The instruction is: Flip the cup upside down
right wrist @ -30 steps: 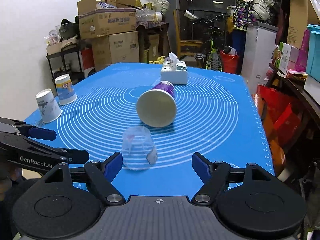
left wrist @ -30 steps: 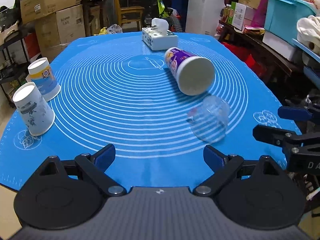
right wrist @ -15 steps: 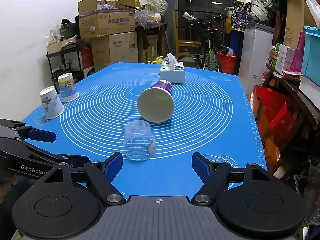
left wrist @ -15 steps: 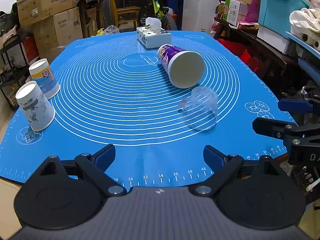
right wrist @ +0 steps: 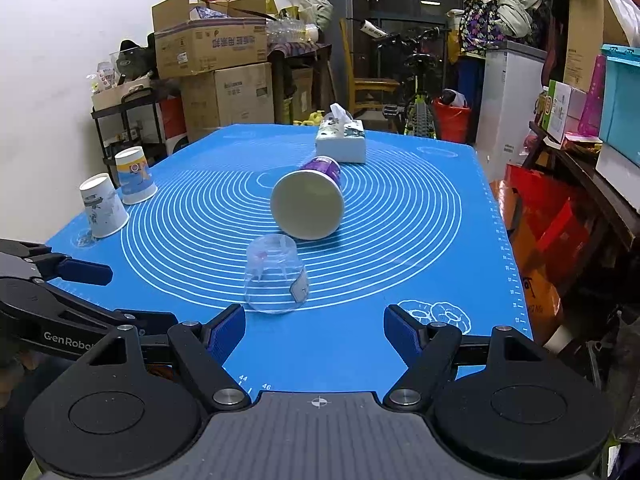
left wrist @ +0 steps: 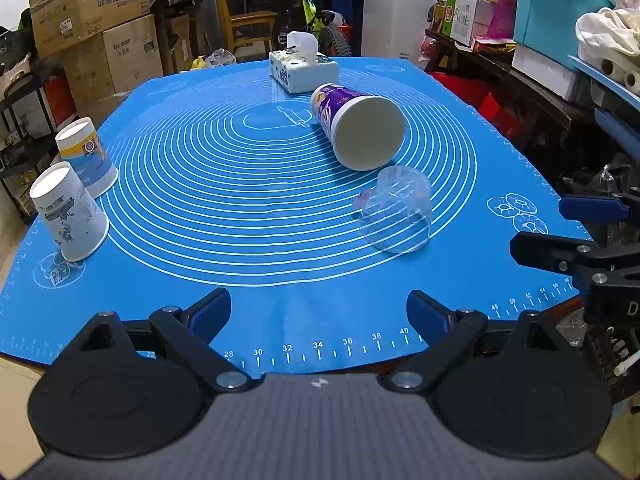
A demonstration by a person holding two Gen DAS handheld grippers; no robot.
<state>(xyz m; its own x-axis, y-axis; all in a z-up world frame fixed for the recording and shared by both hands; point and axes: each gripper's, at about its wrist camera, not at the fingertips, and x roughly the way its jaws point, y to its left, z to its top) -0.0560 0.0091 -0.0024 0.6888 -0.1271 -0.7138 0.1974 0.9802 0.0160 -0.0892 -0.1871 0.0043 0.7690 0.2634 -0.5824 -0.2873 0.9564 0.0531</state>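
While both the left gripper (left wrist: 319, 312) and right gripper (right wrist: 315, 330) hang spread and empty, the purple-printed paper cup (right wrist: 310, 200) lies sideways mid-mat; grasp its wall squarely, then rotate rim-down.

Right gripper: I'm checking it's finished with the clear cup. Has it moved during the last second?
Yes. The right gripper pulled backward: the ruled near edge of the mat now shows beneath it.

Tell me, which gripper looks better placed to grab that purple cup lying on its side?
Probably the right. In its own view the purple cup lies almost straight ahead of the open right gripper, though the clear cup stands in between. The left gripper, also open, sees it off to one side.
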